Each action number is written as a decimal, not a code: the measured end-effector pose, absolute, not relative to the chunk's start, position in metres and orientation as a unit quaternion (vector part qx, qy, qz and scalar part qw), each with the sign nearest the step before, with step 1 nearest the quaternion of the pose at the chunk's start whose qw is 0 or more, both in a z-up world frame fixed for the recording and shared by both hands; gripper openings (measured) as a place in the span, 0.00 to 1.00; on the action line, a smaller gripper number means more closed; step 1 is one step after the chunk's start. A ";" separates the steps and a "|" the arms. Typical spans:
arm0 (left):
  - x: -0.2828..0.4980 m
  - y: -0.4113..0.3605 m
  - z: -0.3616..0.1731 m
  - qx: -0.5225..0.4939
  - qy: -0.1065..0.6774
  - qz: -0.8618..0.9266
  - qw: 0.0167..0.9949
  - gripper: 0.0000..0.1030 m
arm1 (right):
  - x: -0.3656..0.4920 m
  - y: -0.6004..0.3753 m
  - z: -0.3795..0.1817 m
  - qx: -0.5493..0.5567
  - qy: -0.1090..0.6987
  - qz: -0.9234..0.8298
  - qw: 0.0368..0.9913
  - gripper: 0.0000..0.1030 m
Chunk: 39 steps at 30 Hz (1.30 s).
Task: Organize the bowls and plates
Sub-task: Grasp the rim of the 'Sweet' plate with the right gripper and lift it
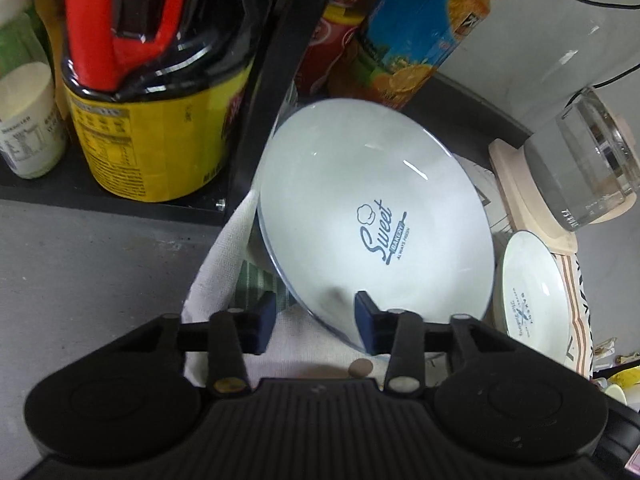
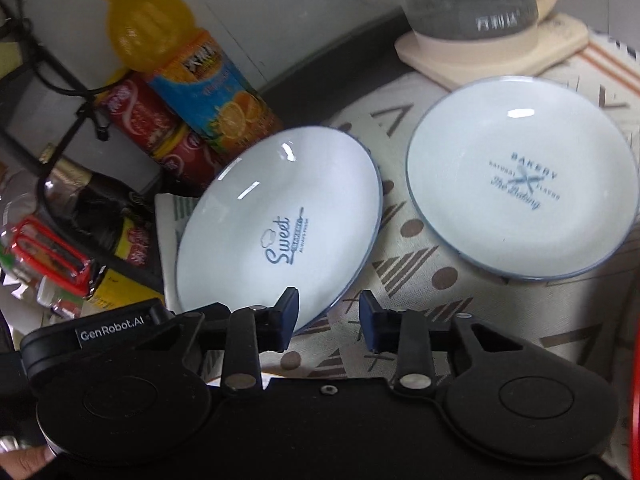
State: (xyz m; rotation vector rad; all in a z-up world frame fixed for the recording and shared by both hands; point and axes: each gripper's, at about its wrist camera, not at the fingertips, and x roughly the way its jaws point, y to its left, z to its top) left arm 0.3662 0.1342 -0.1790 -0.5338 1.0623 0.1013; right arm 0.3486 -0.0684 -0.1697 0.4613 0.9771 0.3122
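Presently the left tool (image 1: 316,322) straddles the near rim of the tilted Sweet plate (image 1: 372,220), pads seemingly not yet pressing; the right tool (image 2: 329,320), part-open and empty, sits just right of that rim.

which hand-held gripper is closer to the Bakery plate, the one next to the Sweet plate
Right. The right hand-held gripper sits at the Sweet plate's edge facing the Bakery plate; the left hand-held gripper straddles that plate's far-side rim.
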 end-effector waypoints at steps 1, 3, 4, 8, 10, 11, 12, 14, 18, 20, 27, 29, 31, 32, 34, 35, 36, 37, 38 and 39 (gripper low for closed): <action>0.368 0.133 -0.181 -0.251 0.500 0.048 0.827 0.34 | 0.351 -0.068 -0.173 0.223 0.467 0.148 0.843 0.29; 0.370 0.132 -0.186 -0.248 0.502 0.047 0.827 0.31 | 0.356 -0.066 -0.177 0.225 0.472 0.145 0.840 0.27; 0.371 0.131 -0.188 -0.246 0.503 0.050 0.827 0.29 | 0.359 -0.065 -0.179 0.225 0.473 0.144 0.840 0.27; 0.374 0.131 -0.190 -0.242 0.493 0.055 0.834 0.26 | 0.368 -0.065 -0.186 0.228 0.475 0.138 0.838 0.24; 0.376 0.129 -0.190 -0.239 0.491 0.059 0.836 0.26 | 0.371 -0.066 -0.190 0.229 0.478 0.136 0.837 0.24; 0.376 0.129 -0.190 -0.237 0.490 0.060 0.837 0.26 | 0.372 -0.066 -0.192 0.230 0.479 0.137 0.836 0.24; 0.377 0.128 -0.190 -0.236 0.490 0.062 0.837 0.26 | 0.373 -0.066 -0.193 0.230 0.479 0.137 0.836 0.24; 0.377 0.129 -0.190 -0.240 0.488 0.068 0.836 0.25 | 0.374 -0.065 -0.195 0.229 0.479 0.138 0.836 0.24; 0.375 0.131 -0.191 -0.248 0.482 0.076 0.837 0.20 | 0.377 -0.063 -0.196 0.224 0.476 0.141 0.839 0.23; 0.372 0.135 -0.192 -0.260 0.479 0.075 0.835 0.17 | 0.378 -0.062 -0.196 0.217 0.476 0.144 0.840 0.19; 0.357 0.131 -0.176 -0.255 0.463 0.075 0.846 0.14 | 0.377 -0.063 -0.189 0.213 0.473 0.160 0.840 0.13; 0.352 0.131 -0.172 -0.259 0.462 0.078 0.845 0.14 | 0.372 -0.063 -0.182 0.204 0.468 0.163 0.844 0.14; 0.346 0.128 -0.167 -0.254 0.460 0.081 0.847 0.14 | 0.367 -0.066 -0.179 0.205 0.468 0.164 0.844 0.14; 0.343 0.126 -0.165 -0.251 0.459 0.082 0.848 0.14 | 0.363 -0.067 -0.178 0.202 0.467 0.166 0.845 0.14; 0.336 0.123 -0.161 -0.250 0.454 0.082 0.851 0.14 | 0.357 -0.069 -0.176 0.202 0.463 0.170 0.846 0.14; 0.332 0.123 -0.159 -0.251 0.452 0.083 0.852 0.14 | 0.354 -0.071 -0.175 0.203 0.460 0.171 0.847 0.14; 0.328 0.122 -0.157 -0.253 0.451 0.084 0.852 0.14 | 0.350 -0.072 -0.173 0.203 0.457 0.172 0.849 0.14; 0.324 0.120 -0.155 -0.254 0.449 0.084 0.853 0.14 | 0.347 -0.073 -0.170 0.200 0.454 0.174 0.851 0.14; 0.320 0.118 -0.152 -0.253 0.447 0.085 0.854 0.14 | 0.343 -0.074 -0.166 0.197 0.450 0.177 0.853 0.14; 0.315 0.116 -0.148 -0.252 0.444 0.086 0.856 0.14 | 0.341 -0.075 -0.164 0.195 0.448 0.178 0.854 0.14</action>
